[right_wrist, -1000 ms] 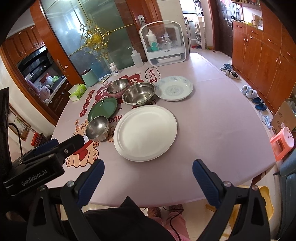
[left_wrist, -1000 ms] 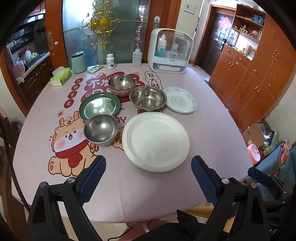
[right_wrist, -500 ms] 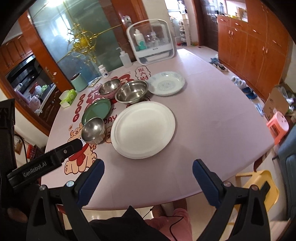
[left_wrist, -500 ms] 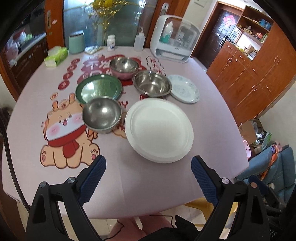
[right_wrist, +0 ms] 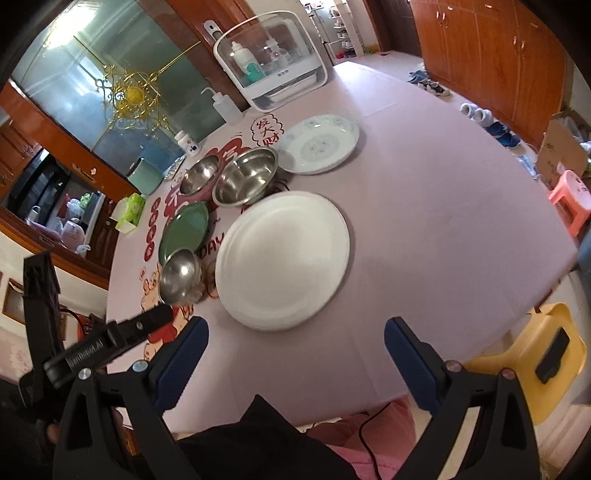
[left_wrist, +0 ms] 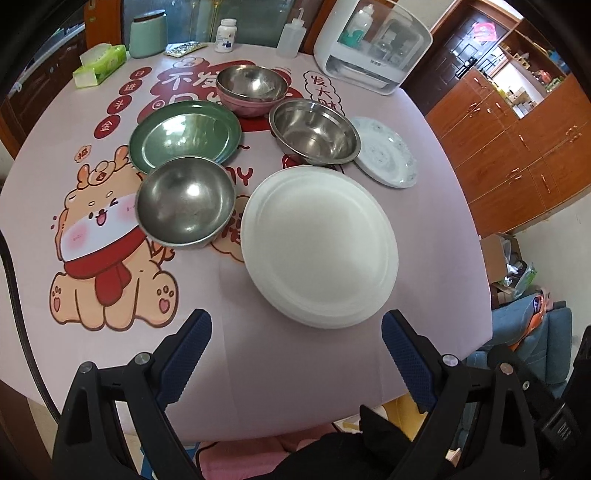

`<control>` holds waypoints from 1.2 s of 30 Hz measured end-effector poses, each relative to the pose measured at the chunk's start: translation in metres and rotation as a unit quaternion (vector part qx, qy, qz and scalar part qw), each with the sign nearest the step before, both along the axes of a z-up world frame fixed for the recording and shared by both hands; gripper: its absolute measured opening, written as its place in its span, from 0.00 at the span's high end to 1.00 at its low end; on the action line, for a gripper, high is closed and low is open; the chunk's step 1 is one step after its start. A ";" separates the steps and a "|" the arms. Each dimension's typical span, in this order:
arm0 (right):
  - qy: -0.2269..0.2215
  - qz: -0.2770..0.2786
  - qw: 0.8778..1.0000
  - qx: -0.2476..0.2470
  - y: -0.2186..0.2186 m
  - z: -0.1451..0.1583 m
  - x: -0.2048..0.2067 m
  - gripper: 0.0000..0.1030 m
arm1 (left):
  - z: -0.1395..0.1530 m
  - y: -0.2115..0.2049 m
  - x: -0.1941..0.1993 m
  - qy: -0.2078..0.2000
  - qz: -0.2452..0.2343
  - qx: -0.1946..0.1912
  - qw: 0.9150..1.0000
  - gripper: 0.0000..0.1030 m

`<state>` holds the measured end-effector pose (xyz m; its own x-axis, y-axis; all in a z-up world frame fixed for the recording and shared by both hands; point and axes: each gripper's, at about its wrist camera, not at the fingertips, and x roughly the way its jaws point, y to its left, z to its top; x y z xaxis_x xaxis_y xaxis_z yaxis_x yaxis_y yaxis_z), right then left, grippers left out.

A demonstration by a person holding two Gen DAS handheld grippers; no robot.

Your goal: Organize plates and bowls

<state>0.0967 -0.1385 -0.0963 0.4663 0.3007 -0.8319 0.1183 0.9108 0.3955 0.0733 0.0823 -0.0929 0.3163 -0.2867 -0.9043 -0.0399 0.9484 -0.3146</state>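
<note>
A large white plate (left_wrist: 319,245) (right_wrist: 282,258) lies nearest on the pink tablecloth. Left of it stands a small steel bowl (left_wrist: 184,203) (right_wrist: 179,275), with a green plate (left_wrist: 184,136) (right_wrist: 184,230) behind. Further back are a pink-sided steel bowl (left_wrist: 251,88) (right_wrist: 197,179), a wide steel bowl (left_wrist: 314,131) (right_wrist: 245,181) and a patterned white plate (left_wrist: 386,151) (right_wrist: 319,144). My left gripper (left_wrist: 295,332) hangs open above the near table edge, holding nothing. My right gripper (right_wrist: 295,339) is open too, empty, short of the large plate.
At the table's far side stand a white steriliser box (left_wrist: 373,44), a squeeze bottle (left_wrist: 291,33), a pill bottle (left_wrist: 225,35), a mint canister (left_wrist: 147,33) and a tissue box (left_wrist: 99,64). Wooden cabinets (left_wrist: 517,122), a yellow chair (right_wrist: 535,365) and pink stool (right_wrist: 570,199) are right.
Both grippers have come forward and tilted down toward the table, so the dishes look larger and closer. Both stay open. No dish has moved.
</note>
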 end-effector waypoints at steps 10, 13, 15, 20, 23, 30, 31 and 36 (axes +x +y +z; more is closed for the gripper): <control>0.045 0.026 0.998 0.041 -0.024 -0.024 0.067 0.06 | -0.032 -0.007 0.036 0.077 0.045 -0.022 0.996 0.10; 0.071 0.033 0.996 0.054 -0.031 -0.038 0.087 0.06 | -0.043 -0.009 0.043 0.094 0.064 -0.025 0.993 0.10; 0.085 0.036 0.994 0.060 -0.035 -0.047 0.100 0.07 | -0.050 -0.008 0.048 0.103 0.077 -0.022 0.991 0.10; 0.125 0.046 0.988 0.084 -0.045 -0.074 0.134 0.08 | -0.067 -0.009 0.065 0.127 0.106 -0.021 0.986 0.10; 0.148 0.053 0.983 0.092 -0.047 -0.089 0.155 0.12 | -0.079 -0.007 0.073 0.142 0.124 -0.028 0.982 0.10; 0.188 0.069 0.974 0.109 -0.048 -0.124 0.191 0.23 | -0.101 0.003 0.086 0.141 0.158 -0.034 0.977 0.11; 0.194 0.071 0.972 0.109 -0.049 -0.129 0.196 0.25 | -0.103 0.005 0.089 0.137 0.163 -0.036 0.976 0.12; 0.216 0.077 0.967 0.113 -0.051 -0.146 0.209 0.38 | -0.110 0.006 0.098 0.137 0.170 -0.030 0.975 0.23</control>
